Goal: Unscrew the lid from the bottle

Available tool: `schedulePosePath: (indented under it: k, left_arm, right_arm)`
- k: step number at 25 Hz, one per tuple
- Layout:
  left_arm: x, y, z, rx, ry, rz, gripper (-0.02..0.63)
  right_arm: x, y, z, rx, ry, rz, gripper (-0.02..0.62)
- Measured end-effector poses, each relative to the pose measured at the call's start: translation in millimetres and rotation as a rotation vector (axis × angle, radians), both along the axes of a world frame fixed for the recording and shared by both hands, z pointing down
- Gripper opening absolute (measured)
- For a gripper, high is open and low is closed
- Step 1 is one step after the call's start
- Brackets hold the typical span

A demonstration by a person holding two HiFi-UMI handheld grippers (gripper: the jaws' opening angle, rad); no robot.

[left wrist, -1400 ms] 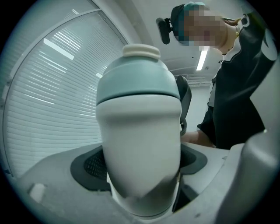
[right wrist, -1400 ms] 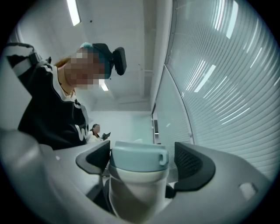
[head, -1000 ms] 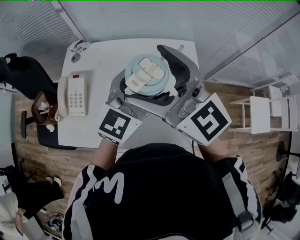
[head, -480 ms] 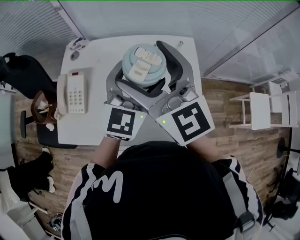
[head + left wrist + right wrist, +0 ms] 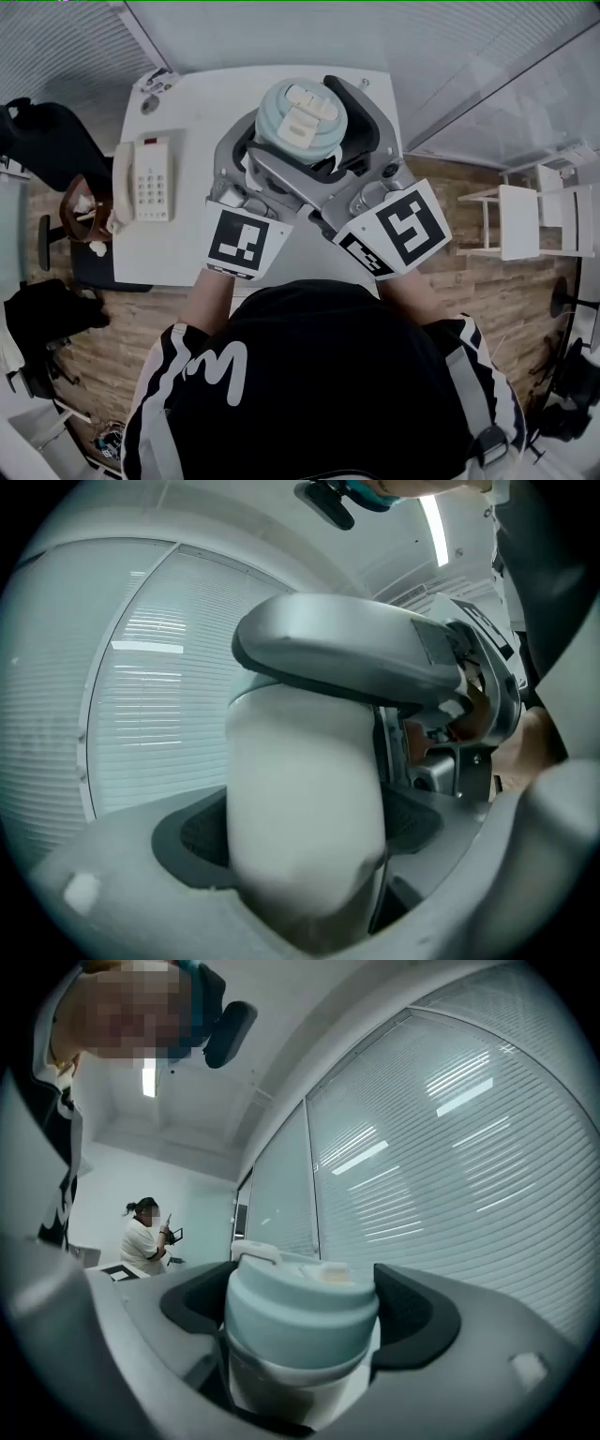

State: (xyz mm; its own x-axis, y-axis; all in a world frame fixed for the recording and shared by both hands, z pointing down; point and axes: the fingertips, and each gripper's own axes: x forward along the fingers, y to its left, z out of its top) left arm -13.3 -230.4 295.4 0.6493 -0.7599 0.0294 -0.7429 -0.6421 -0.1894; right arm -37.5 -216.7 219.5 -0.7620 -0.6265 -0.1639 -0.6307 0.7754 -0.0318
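Bottle held up in two grippers, lid on.
Head view: the pale blue lid is seen raised above a white desk, the two tools crossed under it. Left gripper view: the left gripper is clamped on the bottle's pale body. Right gripper view: the right gripper is set round the lid, its jaws closing, the pads just beside the lid and not seen to press.

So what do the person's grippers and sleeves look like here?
The left gripper and right gripper are both matte grey, with curved jaws, dark textured pads and a white cube bearing black square markers. The right one's jaws are closing round the lid. The sleeves are black with white stripes.
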Motion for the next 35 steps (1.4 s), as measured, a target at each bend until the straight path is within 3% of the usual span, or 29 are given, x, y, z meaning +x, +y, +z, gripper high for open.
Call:
schedulePosePath:
  k: [11, 16, 30, 35]
  left_arm:
    - [0.3, 4.6, -10.5, -0.029, 0.019, 0.055, 0.437]
    - [1.9, 5.2, -13.9, -0.037, 0.060, 0.066, 0.436]
    - [1.9, 8.1, -15.1, -0.042, 0.034, 0.124, 0.428]
    - [5.8, 10.2, -18.7, -0.068, 0.085, 0.169, 0.426]
  right_arm:
    - [1.1, 3.4, -9.4, 0.012, -0.033, -0.037, 0.454]
    - [-3.5, 8.0, -12.7, 0.056, 0.031, -0.058, 0.453]
    - [-0.1, 9.0, -12.4, 0.050, 0.040, -0.141, 0.451]
    - [1.9, 12.8, -16.5, 0.071, 0.066, -0.164, 0.448]
